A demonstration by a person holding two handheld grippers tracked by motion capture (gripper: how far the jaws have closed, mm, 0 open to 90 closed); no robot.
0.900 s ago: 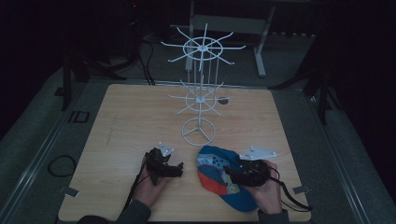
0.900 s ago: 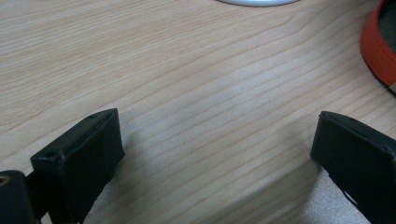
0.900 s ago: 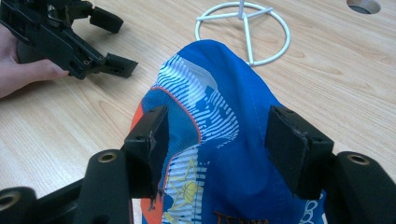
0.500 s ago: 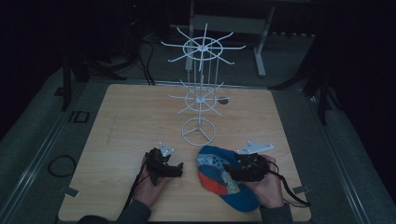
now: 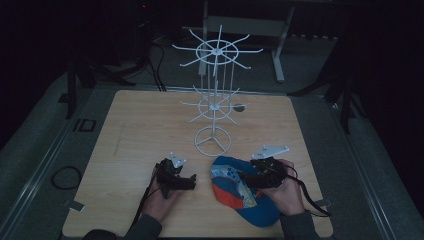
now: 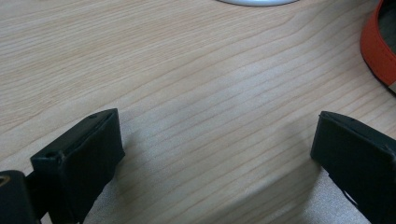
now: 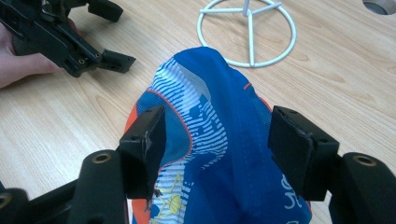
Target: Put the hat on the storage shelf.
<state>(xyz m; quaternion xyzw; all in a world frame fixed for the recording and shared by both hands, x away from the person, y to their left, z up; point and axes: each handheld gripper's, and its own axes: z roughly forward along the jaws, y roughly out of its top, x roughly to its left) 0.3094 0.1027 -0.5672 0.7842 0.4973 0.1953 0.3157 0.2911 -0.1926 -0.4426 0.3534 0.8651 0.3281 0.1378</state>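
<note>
Your right gripper (image 5: 252, 181) has slid in over the cap (image 5: 235, 187).

Its jaws now stand spread either side of a raised fold of soft blue, striped mesh fabric with orange trim, not yet pinching. The cap lies on the wood-grain table (image 5: 140, 130) just in front of the white wire rack (image 5: 214, 107). Your left gripper (image 5: 186, 182) rests beside it, jaws wide over bare wood.

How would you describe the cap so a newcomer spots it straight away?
Start at the white wire rack standing mid-table, then drop to the near right edge of the wooden table. The cap lies there, its raised fabric between the open jaws of the right hand-held gripper. It is the only soft, colourful thing: blue with white stripes and orange trim.
</note>
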